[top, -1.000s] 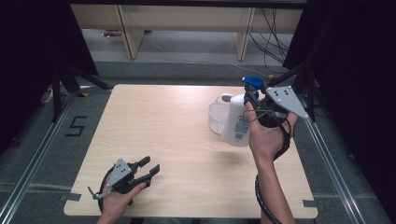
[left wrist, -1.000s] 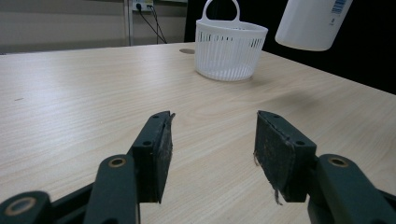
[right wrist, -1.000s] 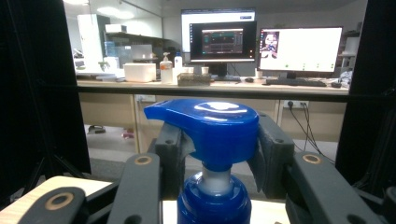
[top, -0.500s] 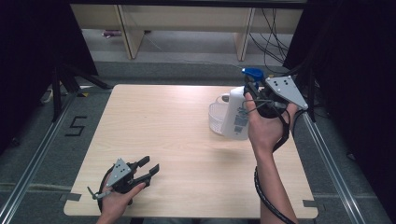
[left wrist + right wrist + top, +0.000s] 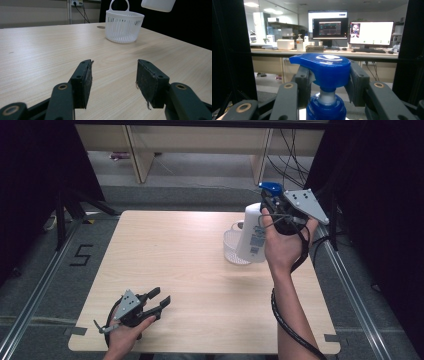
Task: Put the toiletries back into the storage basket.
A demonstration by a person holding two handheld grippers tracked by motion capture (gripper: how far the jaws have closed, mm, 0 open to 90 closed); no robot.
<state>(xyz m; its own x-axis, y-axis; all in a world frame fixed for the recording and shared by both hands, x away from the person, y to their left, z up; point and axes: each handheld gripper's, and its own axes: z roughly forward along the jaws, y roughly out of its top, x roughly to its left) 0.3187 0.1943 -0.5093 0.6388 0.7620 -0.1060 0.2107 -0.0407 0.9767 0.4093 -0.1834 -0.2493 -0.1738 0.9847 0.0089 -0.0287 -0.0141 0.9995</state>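
A white pump bottle [image 5: 251, 236] with a blue head [image 5: 270, 186] hangs above the table, at the right side of the white basket [image 5: 231, 251]. My right gripper [image 5: 268, 204] is shut on its blue head, one jaw on each side. In the right gripper view the blue head [image 5: 324, 65] sits between the fingers [image 5: 303, 81]. My left gripper [image 5: 159, 301] rests near the table's front left, open, with nothing between its pads [image 5: 86, 82]. In the left gripper view the basket [image 5: 123, 27] stands far off, with the bottle's base [image 5: 158, 3] in the air above it.
The pale wooden table [image 5: 185, 245] has bare room across its left and middle. A black cable [image 5: 287, 325] trails under the right forearm. Shelving and cables stand beyond the far edge, and metal rails run along both sides.
My right hand has lifted the bottle a little higher beside the basket. The left gripper has stayed where it was.
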